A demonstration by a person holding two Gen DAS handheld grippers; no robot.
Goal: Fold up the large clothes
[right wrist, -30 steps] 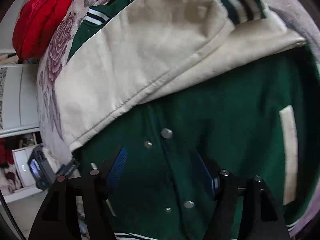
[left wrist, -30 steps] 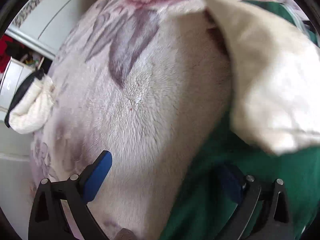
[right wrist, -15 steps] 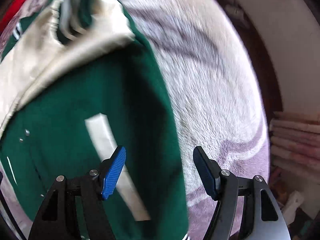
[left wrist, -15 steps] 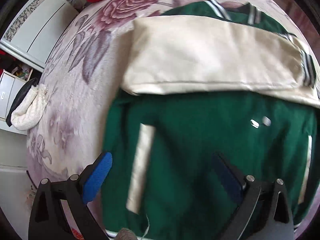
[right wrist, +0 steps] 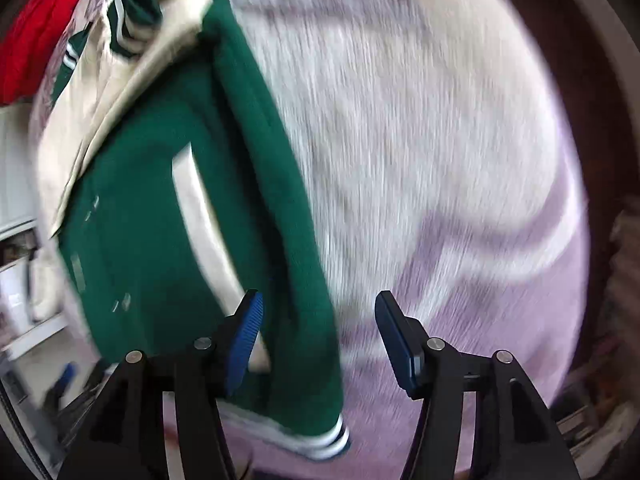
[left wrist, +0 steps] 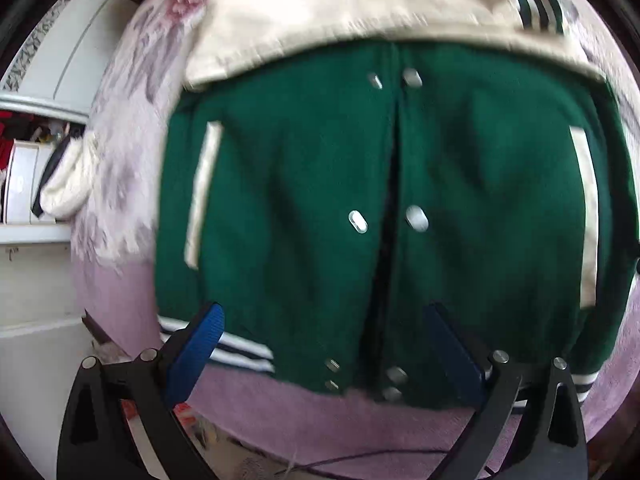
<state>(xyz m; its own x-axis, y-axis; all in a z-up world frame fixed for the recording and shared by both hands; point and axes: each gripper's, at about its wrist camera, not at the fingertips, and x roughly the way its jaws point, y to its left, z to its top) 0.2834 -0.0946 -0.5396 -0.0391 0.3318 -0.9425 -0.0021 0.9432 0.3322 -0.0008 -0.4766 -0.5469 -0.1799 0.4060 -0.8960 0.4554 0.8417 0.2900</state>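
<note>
The green jacket (left wrist: 400,200) lies front-up on the blanket (right wrist: 440,140), cream sleeves (left wrist: 340,4) folded across its far part, both the left claw (left wrist: 326,344) and right claw (right wrist: 318,336) wide open, empty, near its hem.

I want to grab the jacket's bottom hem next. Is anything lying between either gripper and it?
Nothing visible does. The left gripper hangs open over the green jacket, the right gripper open over its side edge; only blanket surrounds it.

A plush pink blanket with purple flower print (left wrist: 120,184) covers the bed. Left of it stands a white cabinet (left wrist: 68,60); a red fabric heap (right wrist: 36,36) lies at its far end.
</note>
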